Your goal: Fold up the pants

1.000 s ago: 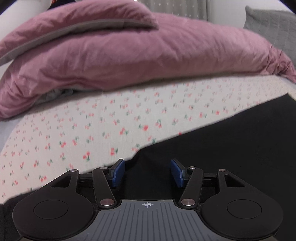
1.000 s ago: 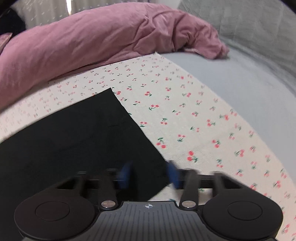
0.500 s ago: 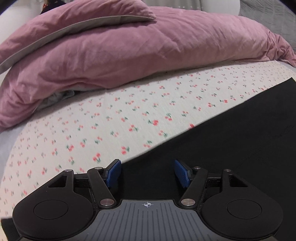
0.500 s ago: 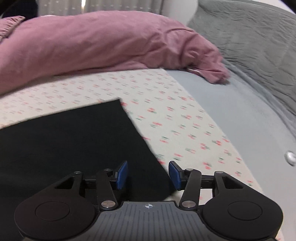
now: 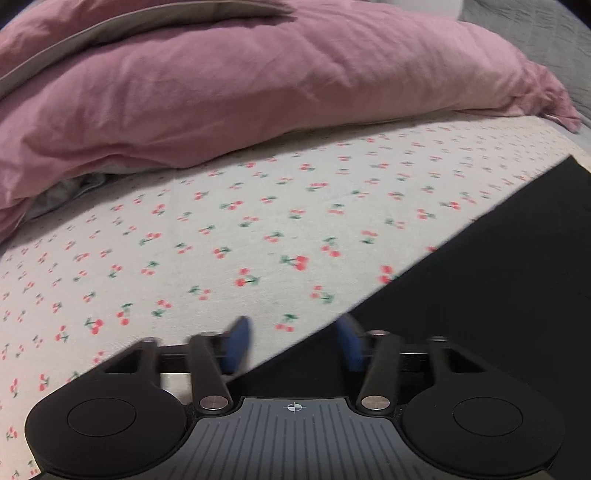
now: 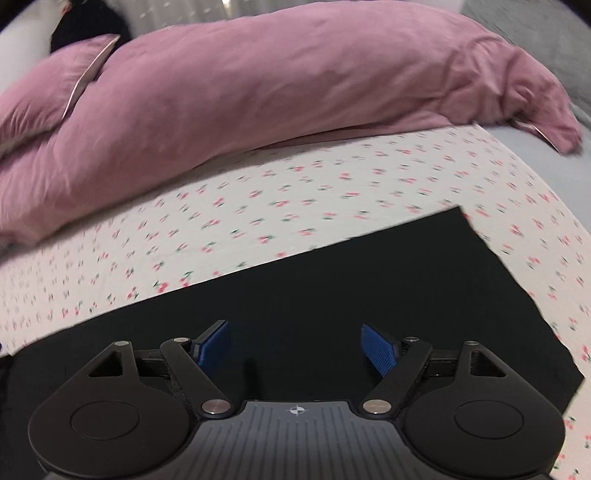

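The black pants (image 6: 332,295) lie flat on the cherry-print sheet (image 6: 258,221), folded into a dark slab with a far right corner. In the left wrist view the pants (image 5: 480,295) fill the lower right, their edge running diagonally under the fingers. My left gripper (image 5: 293,345) is open and empty, straddling that edge just above the cloth. My right gripper (image 6: 297,347) is open wide and empty over the middle of the pants.
A rumpled pink duvet (image 5: 258,85) lies across the far side of the bed, also in the right wrist view (image 6: 277,85). A grey quilted cover (image 6: 535,29) is at the far right. The cherry-print sheet (image 5: 184,240) spreads to the left of the pants.
My right gripper has swung left from the pants' right corner to over their middle and opened wider. My left gripper has shifted left so the pants' edge sits between its fingers.
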`<state>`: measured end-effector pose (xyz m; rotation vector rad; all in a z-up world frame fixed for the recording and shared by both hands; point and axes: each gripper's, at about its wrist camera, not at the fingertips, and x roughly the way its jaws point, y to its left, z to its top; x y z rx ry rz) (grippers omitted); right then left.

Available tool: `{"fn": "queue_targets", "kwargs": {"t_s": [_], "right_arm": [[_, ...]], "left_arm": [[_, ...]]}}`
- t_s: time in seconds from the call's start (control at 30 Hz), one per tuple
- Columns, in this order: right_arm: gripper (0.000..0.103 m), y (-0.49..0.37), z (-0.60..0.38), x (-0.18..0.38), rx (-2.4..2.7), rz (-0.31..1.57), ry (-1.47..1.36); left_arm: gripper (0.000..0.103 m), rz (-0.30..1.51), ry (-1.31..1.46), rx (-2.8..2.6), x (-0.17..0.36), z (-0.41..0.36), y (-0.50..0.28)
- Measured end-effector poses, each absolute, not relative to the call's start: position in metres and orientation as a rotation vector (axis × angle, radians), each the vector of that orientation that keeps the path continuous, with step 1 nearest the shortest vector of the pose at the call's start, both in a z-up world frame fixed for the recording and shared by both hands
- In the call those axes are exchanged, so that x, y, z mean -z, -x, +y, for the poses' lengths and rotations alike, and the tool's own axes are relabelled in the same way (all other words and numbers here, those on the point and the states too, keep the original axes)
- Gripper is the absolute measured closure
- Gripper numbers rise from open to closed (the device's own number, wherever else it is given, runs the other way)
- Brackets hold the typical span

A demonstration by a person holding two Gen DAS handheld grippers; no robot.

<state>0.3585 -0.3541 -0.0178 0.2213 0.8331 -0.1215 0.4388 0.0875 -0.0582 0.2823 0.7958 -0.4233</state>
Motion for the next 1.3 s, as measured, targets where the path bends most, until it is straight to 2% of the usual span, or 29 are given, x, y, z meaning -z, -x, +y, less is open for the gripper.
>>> {"fn": "queue_targets", "kwargs": {"t_s": [0.03,0.1,0.2,0.53,0.77,1.07,1.17,1.23,1.27,1.3], "right_arm": [[0.025,-0.363,-0.348,0.02,0.115,0.834,-0.216],[0.025,-0.367,-0.346,0.024,0.11,0.838,-0.236],[0.024,-0.372,-0.349,0.03,0.121,0.847,-0.31],[0.021,-0.361,-0.387,0.035,0.175,0.792,-0.653],[0.02,-0.351,-0.411,0.045,0.186,0.739,-0.873],[0.024,-0.36,-0.418,0.058,0.191,0.676,-0.991],[0.033,-0.364,-0.416,0.058,0.197,0.682,-0.959],[0.049,-0.364,-0.417,0.058,0.207,0.686,-0.929],[0.068,-0.364,-0.416,0.058,0.218,0.691,-0.913],[0.092,-0.364,-0.417,0.059,0.233,0.699,-0.893]], "left_arm": [[0.087,0.792,-0.298,0.437,0.058,0.083,-0.436],[0.103,0.772,-0.362,0.445,0.06,0.069,-0.426],[0.103,0.702,-0.438,0.394,0.061,0.053,-0.407],[0.103,0.494,-0.377,0.475,0.017,0.069,-0.317],[0.103,0.494,-0.42,0.572,0.021,0.065,-0.255],[0.103,0.556,-0.469,0.674,0.044,0.062,-0.215],[0.103,0.585,-0.492,0.702,0.05,0.064,-0.206],[0.103,0.595,-0.474,0.697,0.052,0.067,-0.205],[0.103,0.598,-0.458,0.693,0.052,0.069,-0.203],[0.103,0.6,-0.442,0.688,0.051,0.07,-0.204]]}}
